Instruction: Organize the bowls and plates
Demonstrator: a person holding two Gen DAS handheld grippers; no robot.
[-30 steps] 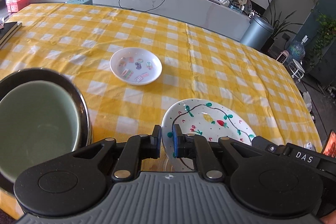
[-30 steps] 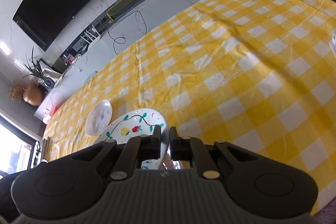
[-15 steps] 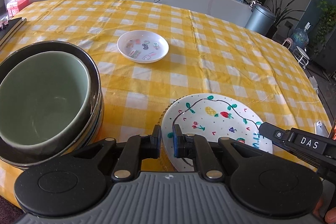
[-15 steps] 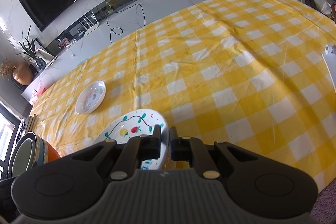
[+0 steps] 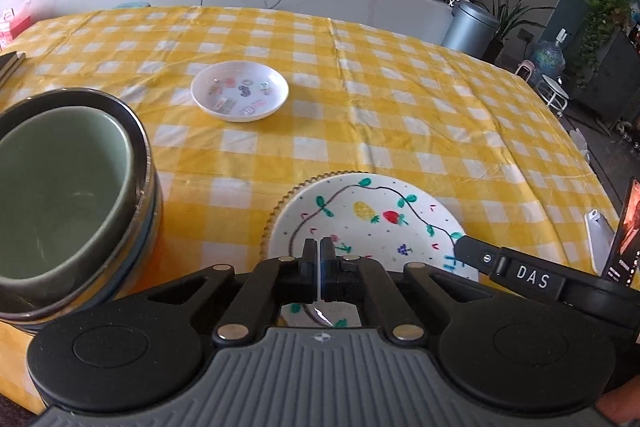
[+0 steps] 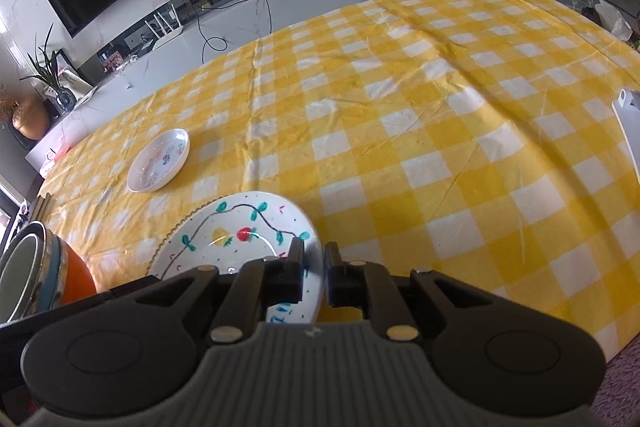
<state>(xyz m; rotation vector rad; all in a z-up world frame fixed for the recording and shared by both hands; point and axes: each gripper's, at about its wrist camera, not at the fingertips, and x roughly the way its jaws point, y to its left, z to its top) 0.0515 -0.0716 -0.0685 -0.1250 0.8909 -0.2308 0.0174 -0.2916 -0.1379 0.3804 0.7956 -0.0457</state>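
Here the right gripper (image 6: 314, 261) jaws clamp the painted plate's (image 6: 240, 227) rim; left gripper (image 5: 319, 251) jaws closed, above it.

Painted plate (image 5: 372, 223) beside stacked bowls (image 5: 60, 187)

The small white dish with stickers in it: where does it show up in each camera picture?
Left wrist: small white dish, upper centre, beyond the painted fruit plate.
Right wrist: small white dish, left of centre.
Shared landmark: the painted fruit plate, nearer than the dish in both.
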